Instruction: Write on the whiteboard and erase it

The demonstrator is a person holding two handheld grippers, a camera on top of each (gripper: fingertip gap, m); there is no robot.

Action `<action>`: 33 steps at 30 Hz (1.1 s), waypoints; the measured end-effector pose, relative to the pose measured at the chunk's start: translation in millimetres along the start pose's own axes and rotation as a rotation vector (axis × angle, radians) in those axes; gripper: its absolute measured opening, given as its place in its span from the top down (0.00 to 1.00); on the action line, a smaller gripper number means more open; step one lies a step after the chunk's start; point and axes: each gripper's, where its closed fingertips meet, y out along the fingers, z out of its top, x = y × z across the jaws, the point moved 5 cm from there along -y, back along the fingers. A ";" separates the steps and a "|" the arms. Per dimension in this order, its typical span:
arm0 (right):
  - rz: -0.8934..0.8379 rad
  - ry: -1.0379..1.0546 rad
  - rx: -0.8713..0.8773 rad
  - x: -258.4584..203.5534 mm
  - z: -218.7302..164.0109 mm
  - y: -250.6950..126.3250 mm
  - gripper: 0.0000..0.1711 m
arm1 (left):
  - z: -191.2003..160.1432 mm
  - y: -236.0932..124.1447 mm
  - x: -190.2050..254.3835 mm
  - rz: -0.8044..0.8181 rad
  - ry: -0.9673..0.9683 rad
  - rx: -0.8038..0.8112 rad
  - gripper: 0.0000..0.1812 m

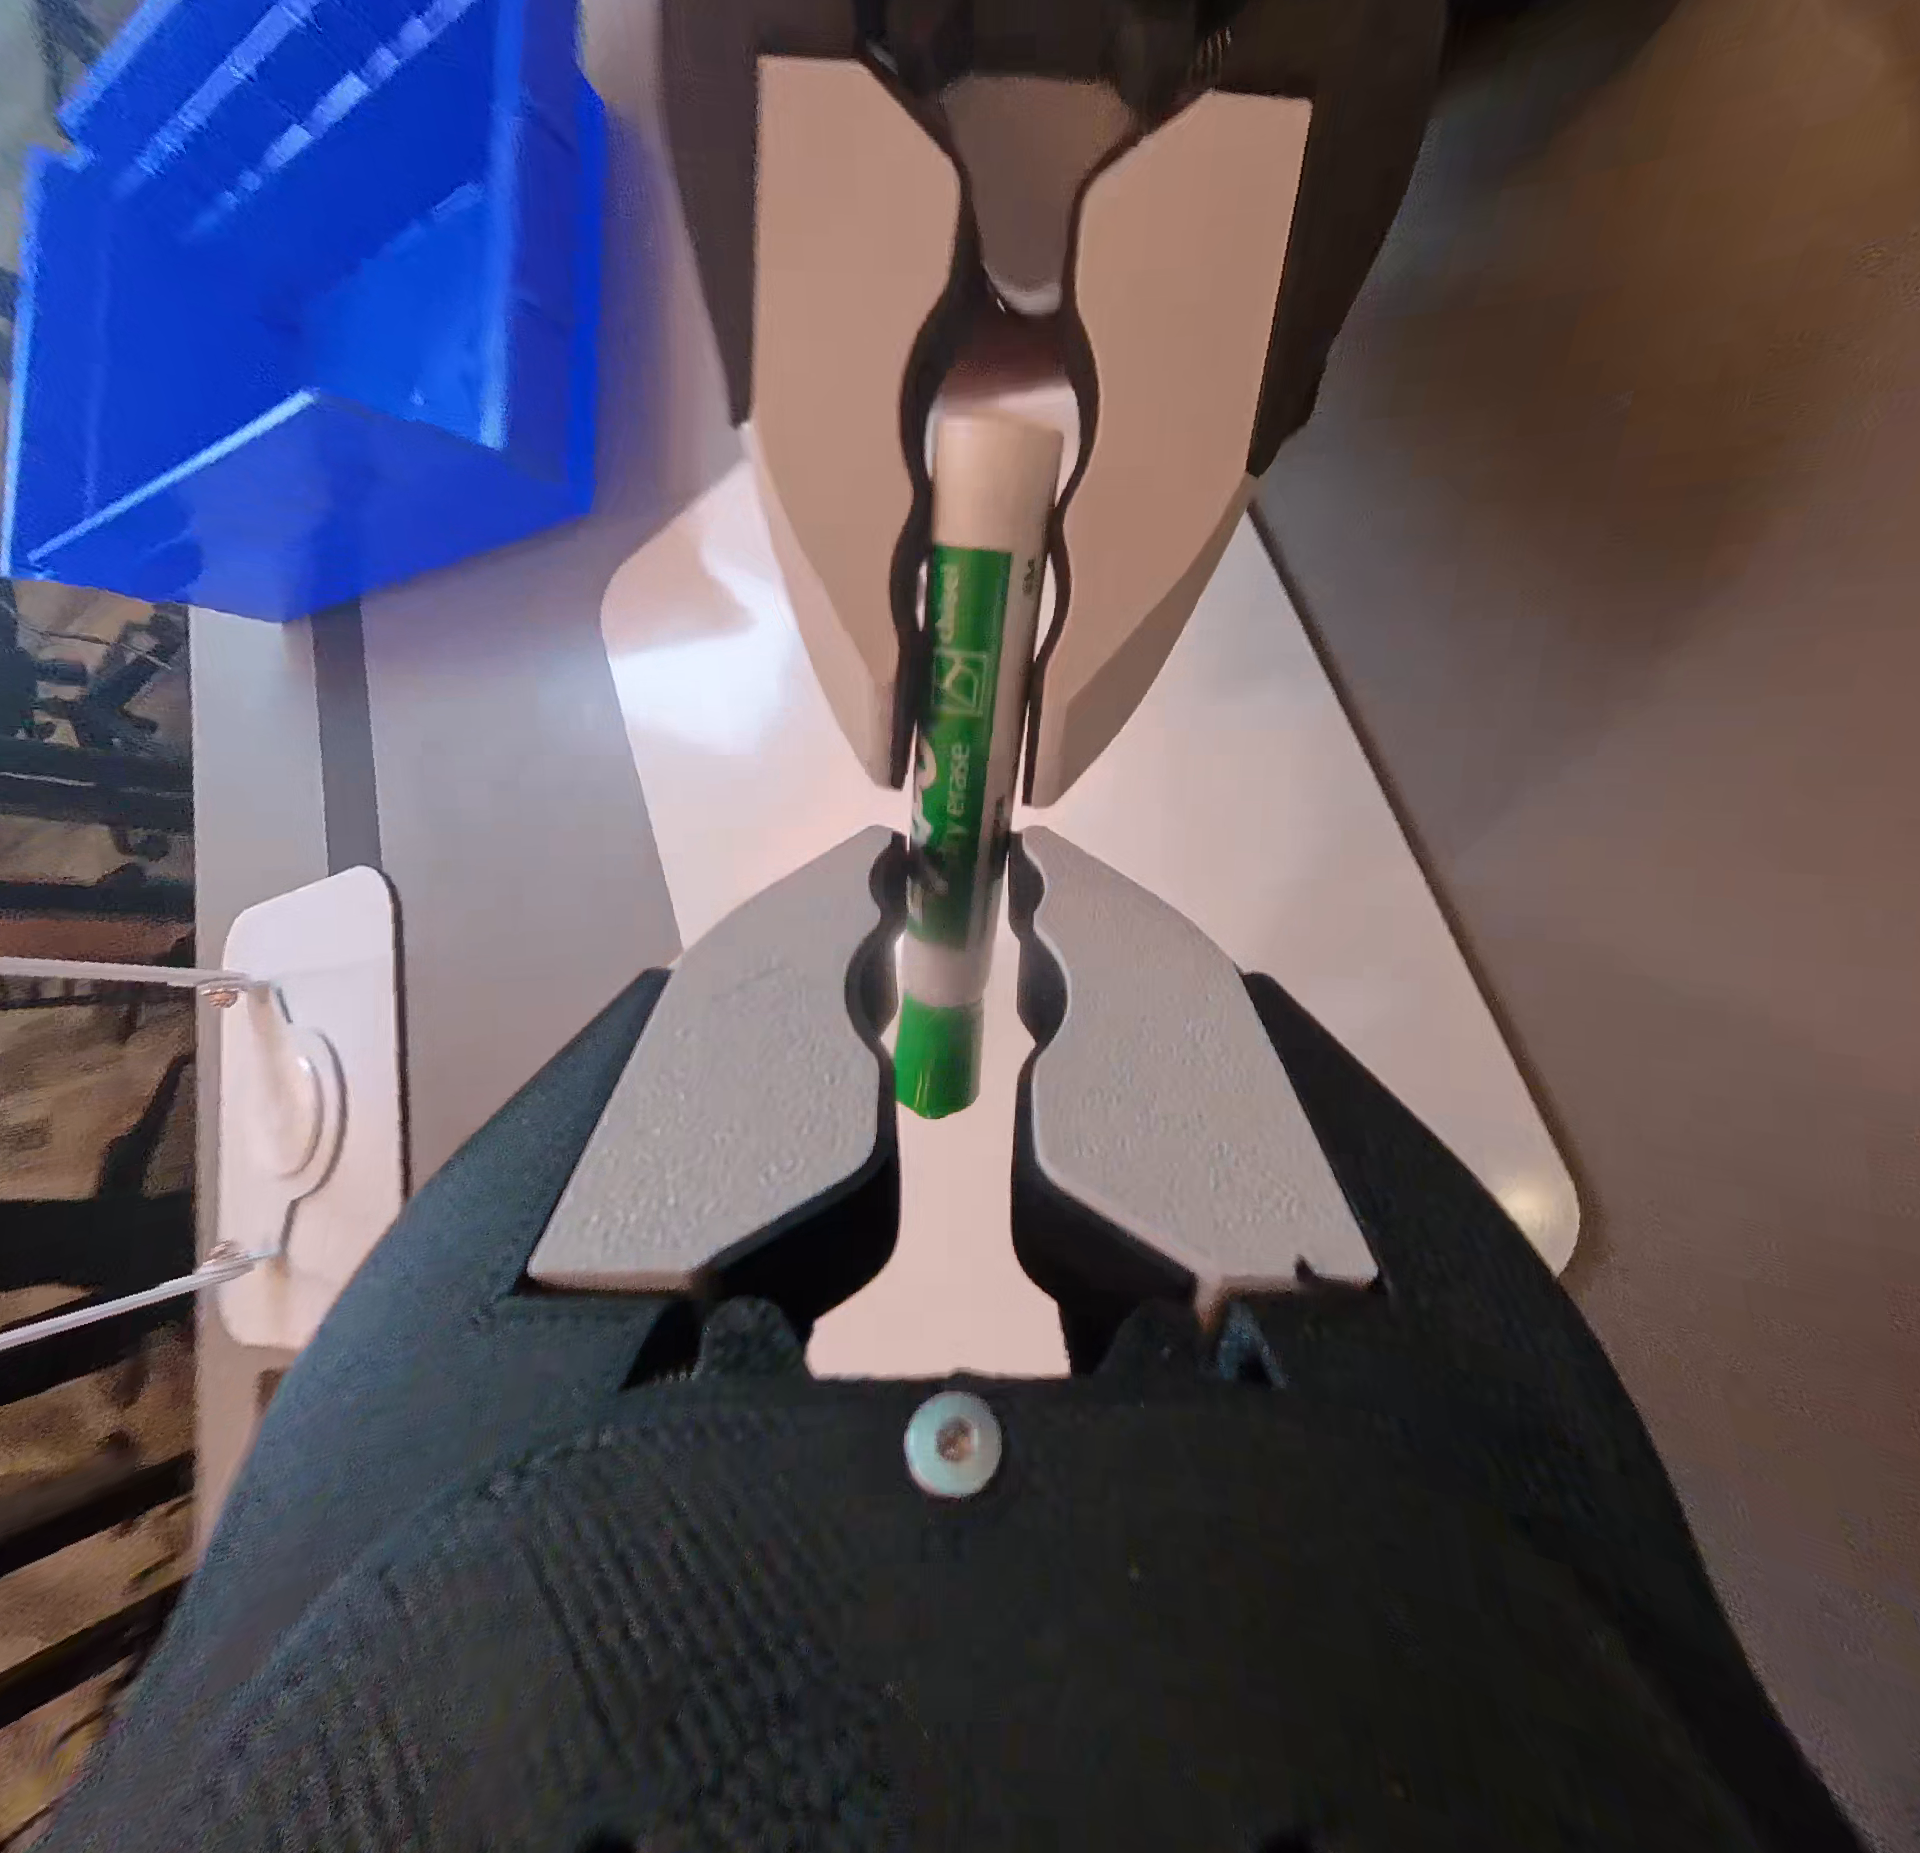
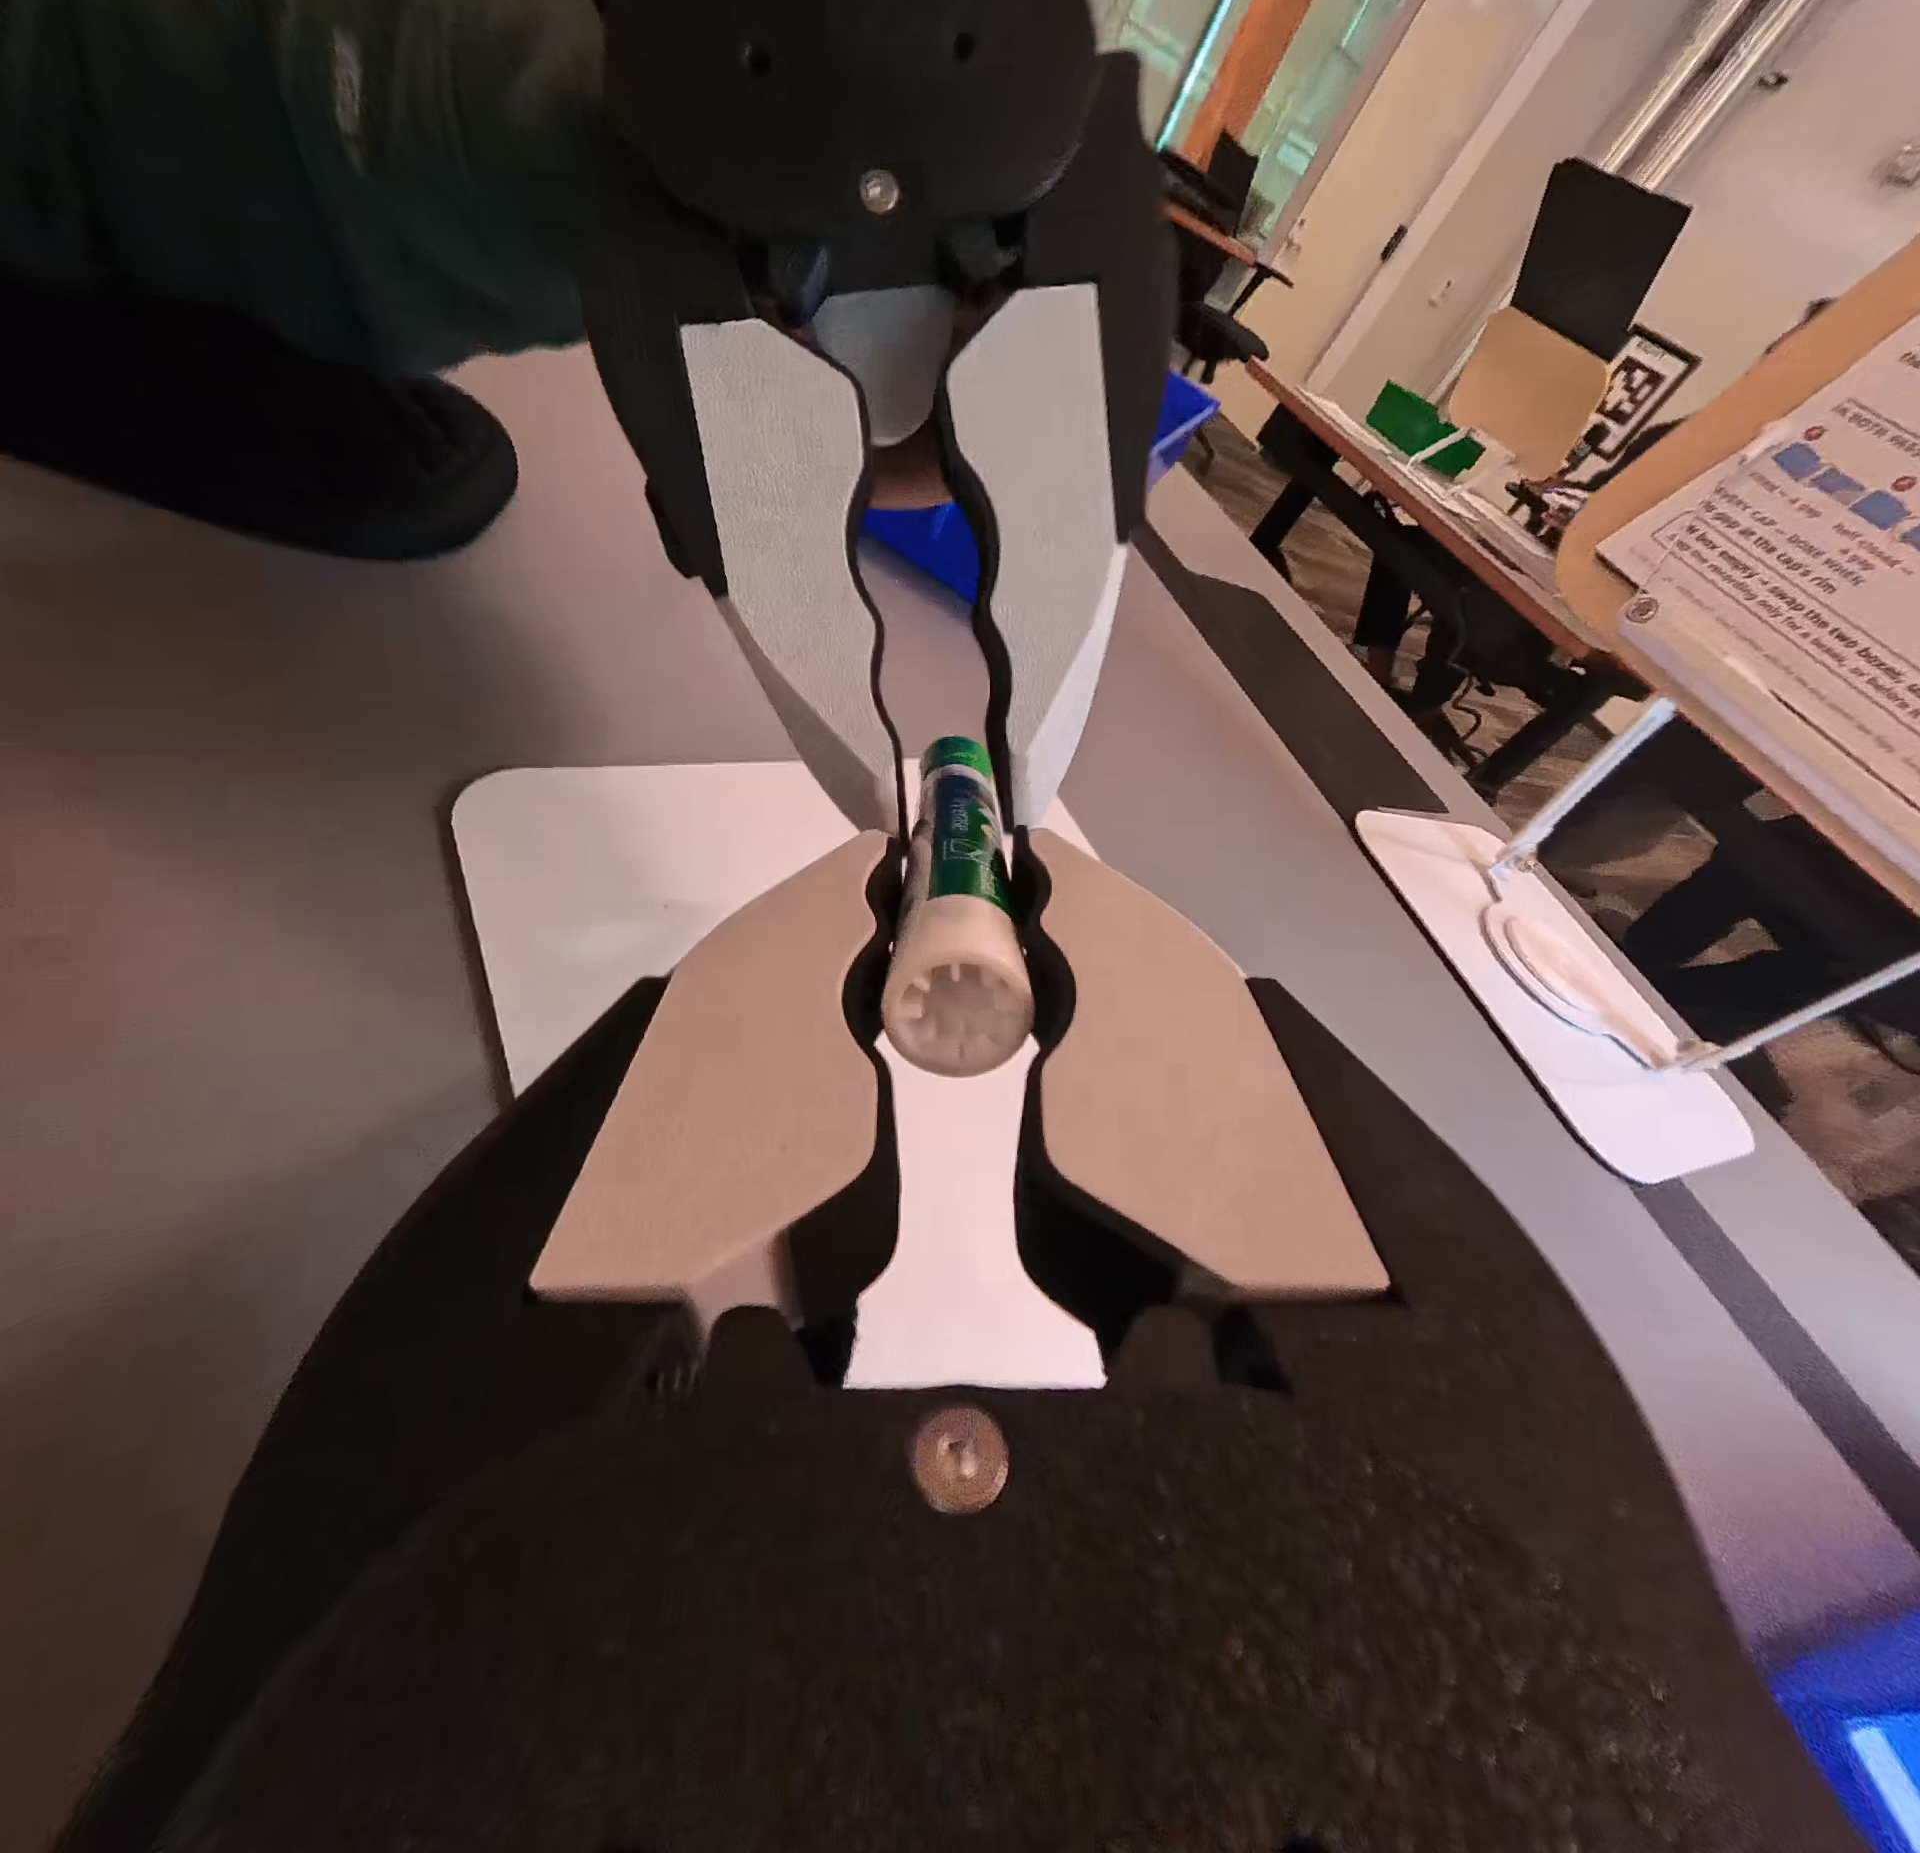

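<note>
Green and white, the marker (image 1: pixel 961 764) sits between your two claws, held up in the air over the small whiteboard (image 1: pixel 1299 868) on the grey table (image 1: pixel 1662 660). Your left gripper (image 1: pixel 951 847) is shut tight on the end with the green cap, and your right gripper (image 2: pixel 956 868) is shut tight on the white back end, so the two claws meet nose to nose. Farther off you see a blue bin (image 1: pixel 312 297) and a clear sign stand (image 2: pixel 1558 972).
</note>
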 end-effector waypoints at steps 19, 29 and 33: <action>0.254 0.479 0.301 18.9 6.6 -20.9 0.88 | -22.1 -24.8 -0.9 -0.121 -0.425 0.535 0.89; 0.225 0.297 0.127 4.3 -7.5 -8.9 0.75 | -32.6 -14.7 4.2 -0.227 -0.480 0.483 0.89; 0.243 0.285 0.099 -5.9 -9.8 -0.4 0.71 | -24.7 -9.9 10.5 -0.274 -0.502 0.514 0.89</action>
